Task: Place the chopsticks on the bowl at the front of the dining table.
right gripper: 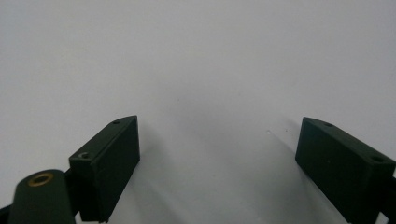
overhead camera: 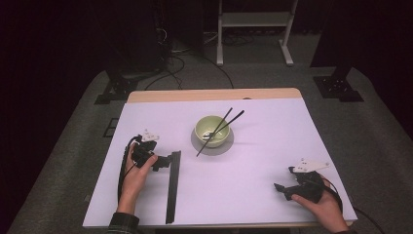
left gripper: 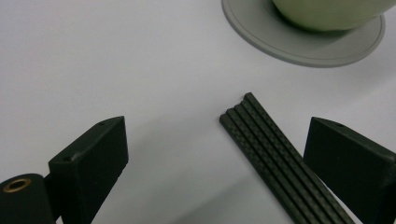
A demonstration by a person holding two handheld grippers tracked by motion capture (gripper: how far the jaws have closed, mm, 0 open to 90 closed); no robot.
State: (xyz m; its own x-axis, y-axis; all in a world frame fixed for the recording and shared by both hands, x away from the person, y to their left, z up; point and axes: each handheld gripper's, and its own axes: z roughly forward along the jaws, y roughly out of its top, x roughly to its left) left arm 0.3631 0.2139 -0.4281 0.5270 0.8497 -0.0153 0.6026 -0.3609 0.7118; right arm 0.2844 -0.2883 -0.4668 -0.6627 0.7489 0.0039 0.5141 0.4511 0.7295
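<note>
On the table: a white sheet (overhead camera: 253, 161) is laid over the wooden top, and everything listed rests on it.
Bowl: a pale green bowl (overhead camera: 211, 130) is seen just past the table's centre, towards 12 o'clock, set on a grey saucer (overhead camera: 227, 145).
Loose chopsticks: 2 black chopsticks (overhead camera: 229, 123) are propped in the bowl, their upper ends pointing to 1 o'clock and 1 lower tip lying over the saucer at 7 o'clock.
Bundle: a long black bundle of chopsticks (overhead camera: 172, 187) is laid flat at 8 o'clock from the bowl, running along the 12-to-6 line; 4 ridged sticks can be counted in the left gripper view (left gripper: 275, 161).
Left gripper: the left gripper (overhead camera: 163, 162) is held at the bundle's far end, jaws spread wide; the end of the bundle is seen between them, close beside the right-hand jaw, with no contact made out.
Obstruction: the saucer and bowl are placed just beyond the bundle's end, at 1 o'clock in the left gripper view.
Right gripper: the right gripper (overhead camera: 284, 188) is held at 4 o'clock from the bowl, well apart from it, jaws spread over bare sheet.
</note>
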